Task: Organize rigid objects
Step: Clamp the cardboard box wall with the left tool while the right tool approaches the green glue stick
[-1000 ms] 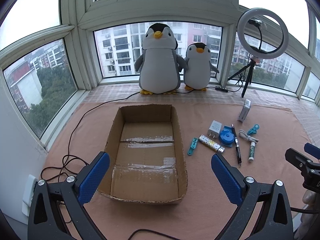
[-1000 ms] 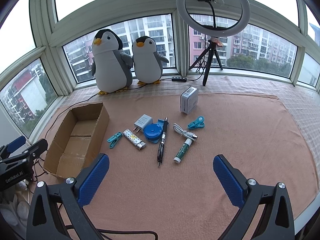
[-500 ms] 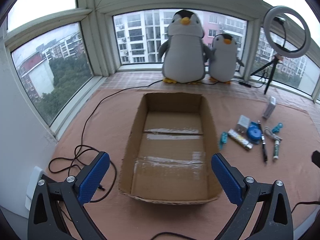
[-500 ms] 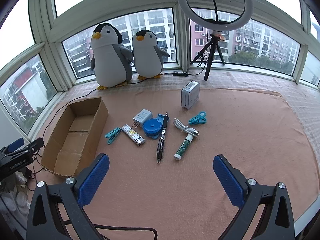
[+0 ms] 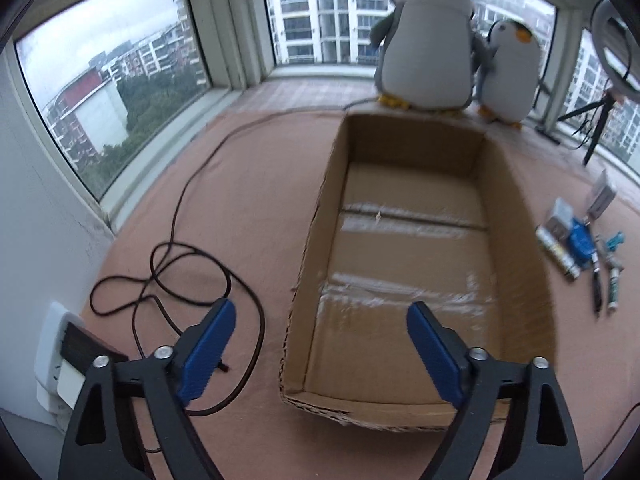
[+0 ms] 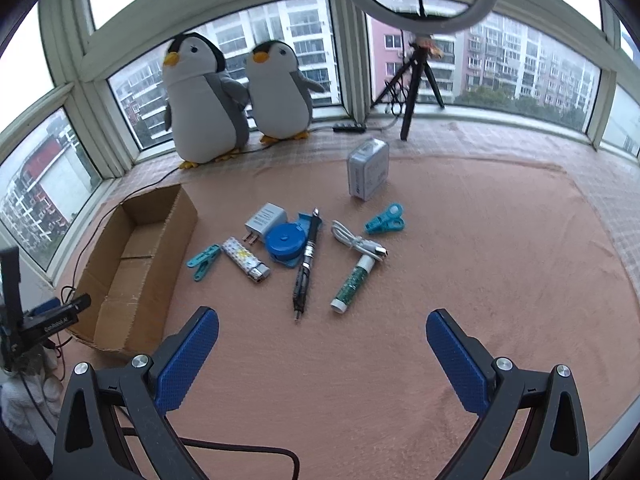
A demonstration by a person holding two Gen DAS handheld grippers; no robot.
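The left gripper (image 5: 320, 320) is held with its jaws spread wide and nothing between them. Its two blue-padded fingers (image 5: 208, 344) extend forward on black arms, angled downward; in the left wrist view both tips sit low in the frame. The right gripper (image 6: 322, 328) is likewise held with jaws spread wide and holds nothing. Its blue textured pads (image 6: 456, 360) point forward and downward. In the right wrist view, the left gripper (image 6: 44, 320) appears at the far left edge, well apart from the right gripper.
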